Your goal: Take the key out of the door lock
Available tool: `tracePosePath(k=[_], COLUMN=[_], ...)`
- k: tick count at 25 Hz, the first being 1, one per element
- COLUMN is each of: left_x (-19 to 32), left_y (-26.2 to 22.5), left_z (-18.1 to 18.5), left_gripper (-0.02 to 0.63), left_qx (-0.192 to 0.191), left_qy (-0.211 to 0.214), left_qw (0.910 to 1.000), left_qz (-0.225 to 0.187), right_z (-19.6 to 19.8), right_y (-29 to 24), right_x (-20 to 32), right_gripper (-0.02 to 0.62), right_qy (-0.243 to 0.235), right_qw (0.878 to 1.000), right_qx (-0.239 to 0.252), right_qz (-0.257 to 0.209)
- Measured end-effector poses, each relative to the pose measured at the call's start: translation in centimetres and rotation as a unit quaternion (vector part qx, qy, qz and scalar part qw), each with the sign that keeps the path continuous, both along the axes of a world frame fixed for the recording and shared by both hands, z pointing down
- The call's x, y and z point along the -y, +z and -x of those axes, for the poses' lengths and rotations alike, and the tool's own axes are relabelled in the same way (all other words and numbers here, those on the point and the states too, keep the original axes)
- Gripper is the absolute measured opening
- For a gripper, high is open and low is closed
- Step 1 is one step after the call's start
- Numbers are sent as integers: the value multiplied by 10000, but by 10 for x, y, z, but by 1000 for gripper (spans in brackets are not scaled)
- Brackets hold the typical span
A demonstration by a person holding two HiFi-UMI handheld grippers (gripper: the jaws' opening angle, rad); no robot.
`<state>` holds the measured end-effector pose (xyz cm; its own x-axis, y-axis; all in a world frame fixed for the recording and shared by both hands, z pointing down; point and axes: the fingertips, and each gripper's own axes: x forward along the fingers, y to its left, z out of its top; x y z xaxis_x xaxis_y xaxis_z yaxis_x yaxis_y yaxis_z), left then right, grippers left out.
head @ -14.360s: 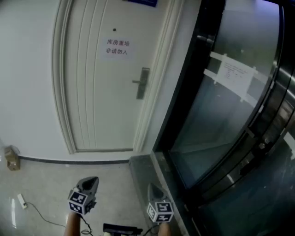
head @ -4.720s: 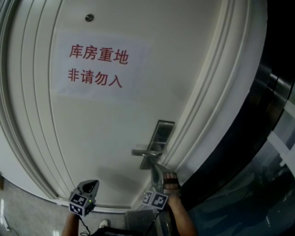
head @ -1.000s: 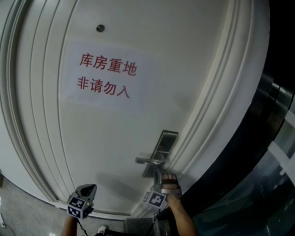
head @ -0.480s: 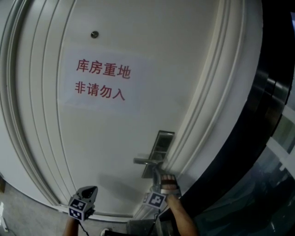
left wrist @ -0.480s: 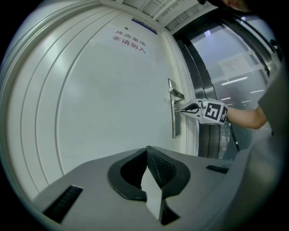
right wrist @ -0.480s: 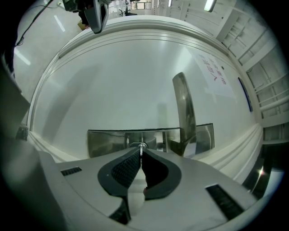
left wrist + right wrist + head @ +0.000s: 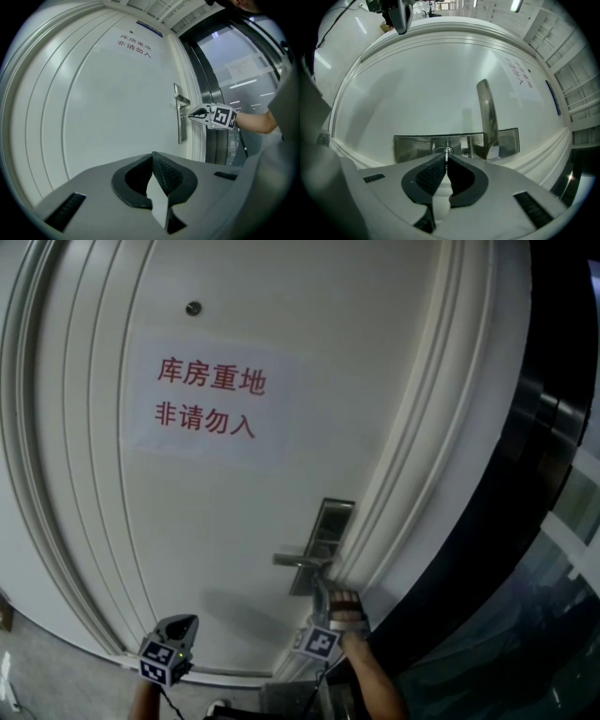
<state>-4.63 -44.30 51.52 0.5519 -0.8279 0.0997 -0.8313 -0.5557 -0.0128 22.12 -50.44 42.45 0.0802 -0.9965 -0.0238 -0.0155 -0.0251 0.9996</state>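
Observation:
A small silver key (image 7: 446,153) sticks out of the keyhole in the metal lock plate (image 7: 412,146) of a white door (image 7: 216,521). My right gripper (image 7: 446,158) is shut on the key, just below the lever handle (image 7: 487,117). In the head view my right gripper (image 7: 320,585) touches the lower end of the lock plate (image 7: 327,524). The left gripper view shows my right gripper (image 7: 191,115) level against the plate (image 7: 180,126). My left gripper (image 7: 185,622) hangs low and left, away from the door, its jaws (image 7: 153,157) shut on nothing.
A paper sign (image 7: 206,399) with red characters is taped to the door above the lock. The moulded white door frame (image 7: 412,474) runs right of the plate, with a dark glass partition (image 7: 534,521) beyond it. The person's forearm (image 7: 370,685) reaches up from below.
My right gripper stays at the lock plate with the key between its pads. The head camera has shifted slightly; the left gripper has hardly moved.

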Motion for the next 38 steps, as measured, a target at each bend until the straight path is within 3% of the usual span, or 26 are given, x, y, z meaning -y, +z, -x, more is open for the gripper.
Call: tracePosePath(k=[11, 24, 32, 35, 38], left_x=[-12, -17, -18, -18, -19], left_y=[2, -7, -9, -12, -12], left_z=[2, -3, -7, -7, -5], left_gripper=[8, 8, 8, 9, 9], left_qx=[-16, -69, -92, -120, -125], left_qy=[-15, 56, 123, 110, 83], left_qw=[10000, 9999, 9998, 9997, 9997], left_qz=[8, -87, -116, -168, -174], right_z=[-1, -5, -7, -6, -5], right_y=[-2, -21, -21, -22, -17], right_x=[-7, -46, -74, -86, -96], right_gripper=[21, 21, 21, 21, 21], right_qy=[60, 50, -65, -122, -180], right_qw=[10000, 9980, 9815, 9682, 9475], right_qx=[-56, 531, 1874, 2463, 3171], right_qz=[-34, -345, -389, -421, -362])
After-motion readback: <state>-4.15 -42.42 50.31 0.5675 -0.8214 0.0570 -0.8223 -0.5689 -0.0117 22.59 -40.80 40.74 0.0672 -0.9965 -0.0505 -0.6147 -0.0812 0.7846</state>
